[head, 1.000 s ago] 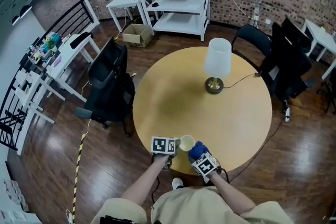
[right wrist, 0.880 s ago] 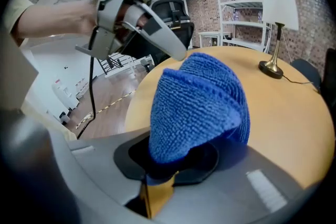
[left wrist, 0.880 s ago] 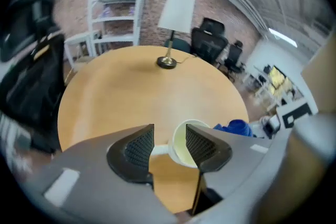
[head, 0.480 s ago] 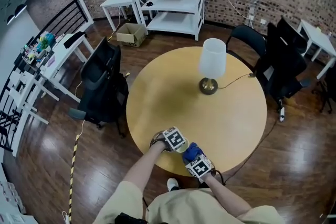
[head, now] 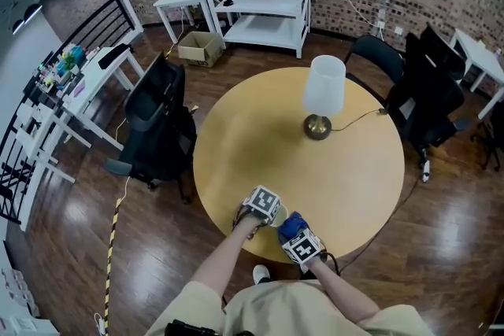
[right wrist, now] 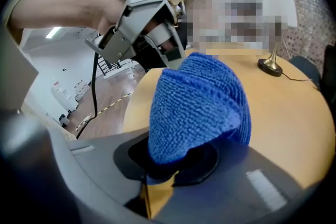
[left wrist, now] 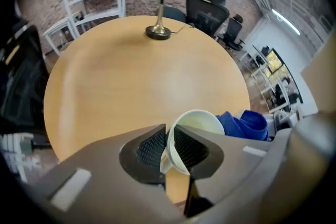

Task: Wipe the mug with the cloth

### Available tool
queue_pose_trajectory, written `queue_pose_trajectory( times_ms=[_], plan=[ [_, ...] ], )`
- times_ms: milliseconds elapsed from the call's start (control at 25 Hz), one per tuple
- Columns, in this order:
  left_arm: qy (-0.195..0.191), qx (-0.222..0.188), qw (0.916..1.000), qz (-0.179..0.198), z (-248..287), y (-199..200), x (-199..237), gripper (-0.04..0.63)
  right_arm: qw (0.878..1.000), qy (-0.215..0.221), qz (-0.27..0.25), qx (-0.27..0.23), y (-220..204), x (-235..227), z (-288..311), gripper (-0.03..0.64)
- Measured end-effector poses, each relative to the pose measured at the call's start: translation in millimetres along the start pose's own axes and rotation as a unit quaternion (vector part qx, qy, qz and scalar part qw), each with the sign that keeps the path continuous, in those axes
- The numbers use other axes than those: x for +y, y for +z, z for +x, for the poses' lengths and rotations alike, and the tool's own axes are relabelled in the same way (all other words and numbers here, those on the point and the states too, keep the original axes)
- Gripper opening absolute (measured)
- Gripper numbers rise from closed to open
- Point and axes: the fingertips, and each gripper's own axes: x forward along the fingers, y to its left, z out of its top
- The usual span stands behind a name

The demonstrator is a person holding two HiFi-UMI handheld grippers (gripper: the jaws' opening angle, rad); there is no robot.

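At the 6 o'clock edge of the worktop (head: pixel 236 169), the left gripper (left wrist: pixel 167 140) has just been closing, and it's now clamped on the wall of the mug (left wrist: pixel 198 122), one jaw inside the rim and one outside. A second ago it sat beside the mug, around its 9 o'clock, with the mug's mouth wide open to the head view. Now it's come down on top and rolled, so its marker cube hides most of the mug from above.

The right gripper (right wrist: pixel 173 162) hasn't budged. Its jaws are shut on the blue cloth (right wrist: pixel 197 105), which bunches up out of them, parked just beside the mug at roughly its 4 o'clock. I can't tell if cloth and mug actually touch.

So I'd say the mug is finally pinned and the wiping itself hasn't started. The lamp (head: pixel 324 94) is well apart, up toward 1 o'clock, not in the way.
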Motion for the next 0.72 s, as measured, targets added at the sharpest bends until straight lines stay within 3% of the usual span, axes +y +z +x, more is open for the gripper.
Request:
queue_pose_trajectory(
  times_ms=[160, 400, 560, 720],
  plan=[
    [-0.008, -0.008, 0.9939, -0.109, -2, -11, 6, 0.037, 1.000, 0.000, -0.004, 0.002, 1, 0, 1, 0.063],
    [0.010, -0.030, 0.9718, -0.234, -10, -33, 12, 0.033, 1.000, 0.007, -0.021, 0.002, 6, 6, 4, 0.063],
    [-0.008, -0.052, 0.9457, -0.321, -16, -49, 10, 0.044, 1.000, 0.007, -0.003, 0.003, 5, 2, 4, 0.063],
    [-0.018, -0.093, 0.9122, -0.399, -21, -61, 9, 0.053, 1.000, 0.007, 0.001, -0.001, 5, 0, 4, 0.063]
  ],
)
